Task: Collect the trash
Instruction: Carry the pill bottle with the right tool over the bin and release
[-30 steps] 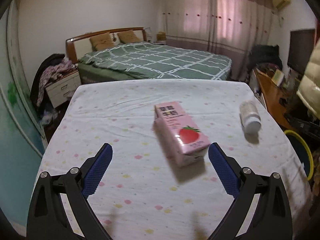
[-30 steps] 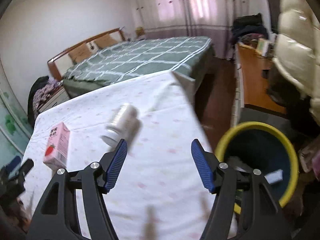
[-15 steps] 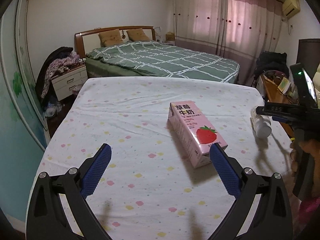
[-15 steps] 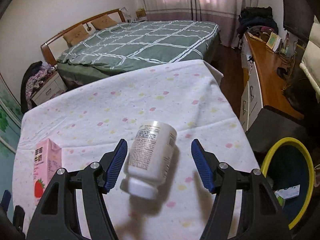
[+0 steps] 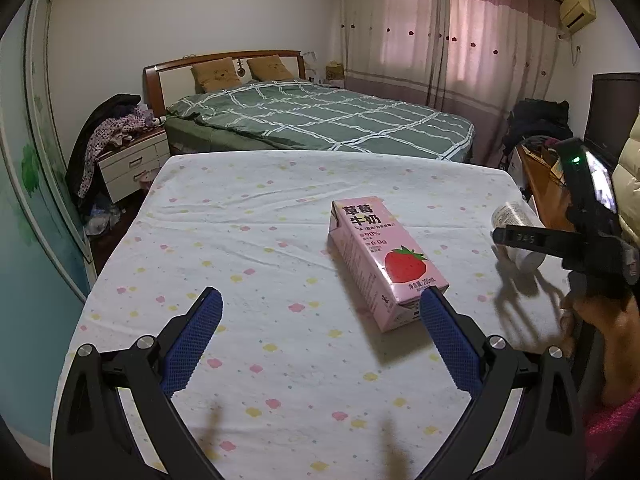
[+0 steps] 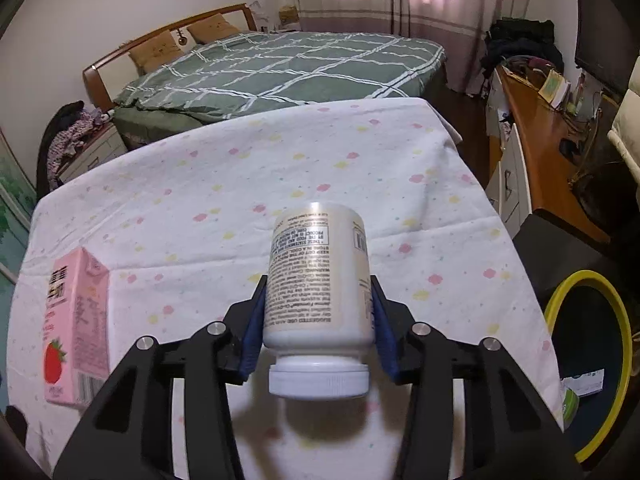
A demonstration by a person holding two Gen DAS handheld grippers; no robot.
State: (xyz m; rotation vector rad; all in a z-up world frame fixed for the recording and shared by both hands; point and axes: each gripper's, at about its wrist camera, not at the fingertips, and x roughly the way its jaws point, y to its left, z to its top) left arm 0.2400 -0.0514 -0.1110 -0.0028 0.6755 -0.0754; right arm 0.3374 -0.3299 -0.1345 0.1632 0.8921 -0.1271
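Right gripper (image 6: 318,320) jaws closing, white pill bottle (image 6: 318,276) clamped between blue pads near table's (image 5: 240,240) right edge, cap toward camera. Left gripper (image 5: 320,328) held wide open, nothing between fingers. Pink milk carton (image 5: 384,264) laid flat mid-table. Yellow-rimmed bin (image 6: 624,344) seen beyond right edge.

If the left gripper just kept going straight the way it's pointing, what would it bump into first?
Probably the spotted tablecloth. The left gripper is open and angled down at bare cloth. The pink strawberry milk carton lies by its right finger, so that finger might clip it; depth is hard to judge.
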